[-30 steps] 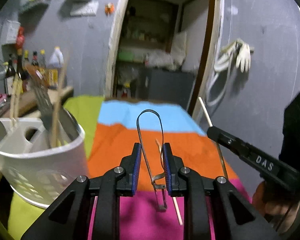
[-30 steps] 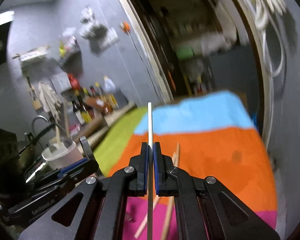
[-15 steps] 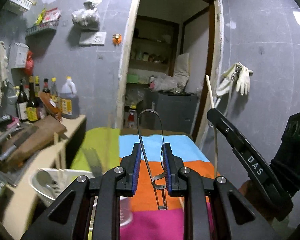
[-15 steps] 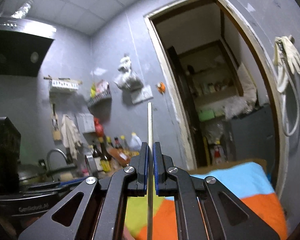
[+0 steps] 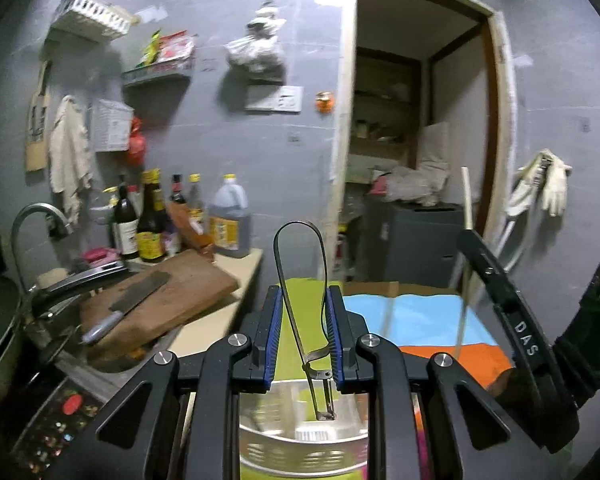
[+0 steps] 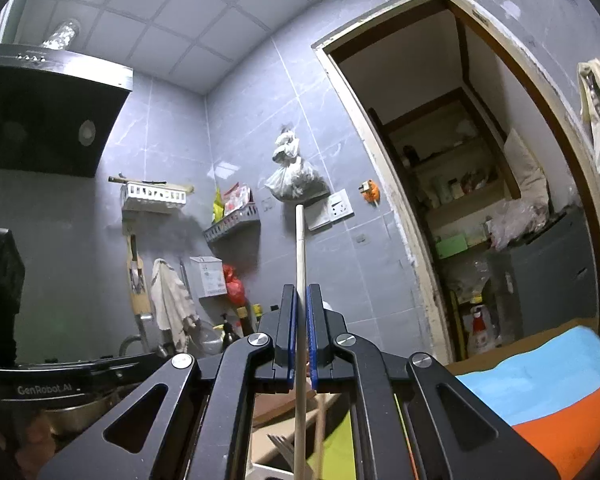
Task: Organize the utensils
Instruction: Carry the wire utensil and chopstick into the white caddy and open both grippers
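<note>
Above the white utensil basket (image 5: 300, 444), left gripper (image 5: 303, 344) clamped on a wire-loop peeler (image 5: 300, 280), right gripper (image 6: 300, 344) pinching a wooden chopstick (image 6: 299, 264) upright, striped cloth (image 5: 420, 316) on bench beyond.

Both grippers are matte black plastic. On the left gripper (image 5: 303, 332), two angular arms with triangular cut-outs run forward to narrow upright fingers (image 5: 269, 334) faced with ribbed blue pads. Round silver screws sit at the joints of the arms, four across. The right gripper (image 6: 301, 334) has the same build: black arms, triangular openings, four silver screws, blue-lined fingers (image 6: 287, 330). Seen from the left wrist camera, the side of the right one bears white letters "DAS". Seen from the right wrist camera, the side of the left one reads "GenRobot.AI" in pale lettering.
</note>
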Motion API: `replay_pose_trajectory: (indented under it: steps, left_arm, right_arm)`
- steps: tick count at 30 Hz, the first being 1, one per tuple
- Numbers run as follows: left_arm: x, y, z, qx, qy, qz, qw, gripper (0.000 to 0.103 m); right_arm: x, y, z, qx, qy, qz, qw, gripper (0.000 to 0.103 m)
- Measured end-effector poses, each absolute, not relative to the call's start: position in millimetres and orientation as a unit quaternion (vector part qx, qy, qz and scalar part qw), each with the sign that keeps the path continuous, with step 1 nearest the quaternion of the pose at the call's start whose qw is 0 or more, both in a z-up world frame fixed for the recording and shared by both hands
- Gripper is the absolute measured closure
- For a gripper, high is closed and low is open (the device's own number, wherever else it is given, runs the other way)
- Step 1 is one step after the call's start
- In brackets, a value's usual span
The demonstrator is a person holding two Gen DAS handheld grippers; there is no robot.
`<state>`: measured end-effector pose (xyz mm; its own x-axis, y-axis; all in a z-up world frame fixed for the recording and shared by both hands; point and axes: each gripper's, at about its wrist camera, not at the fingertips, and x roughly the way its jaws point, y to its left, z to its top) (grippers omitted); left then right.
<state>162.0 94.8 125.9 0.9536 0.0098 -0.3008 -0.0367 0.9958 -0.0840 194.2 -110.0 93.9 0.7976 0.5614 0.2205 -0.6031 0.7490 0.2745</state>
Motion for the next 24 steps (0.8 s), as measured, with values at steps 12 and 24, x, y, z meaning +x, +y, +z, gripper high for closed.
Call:
replay_pose_trajectory:
  steps: [12, 24]
  left_arm:
    - [192.9, 117.2, 92.5, -0.024, 0.177, 0.060, 0.982, 0.085]
    - [210.1, 124.0, 66.9, -0.032, 0.214, 0.057, 0.975, 0.085]
  right_arm:
    - [199.9, -68.5, 68.7, 0.124, -0.073, 0.287, 0.947, 0.100]
    - [204.1, -59.5, 54.5, 0.105, -0.062, 0.278, 0.953, 0.100]
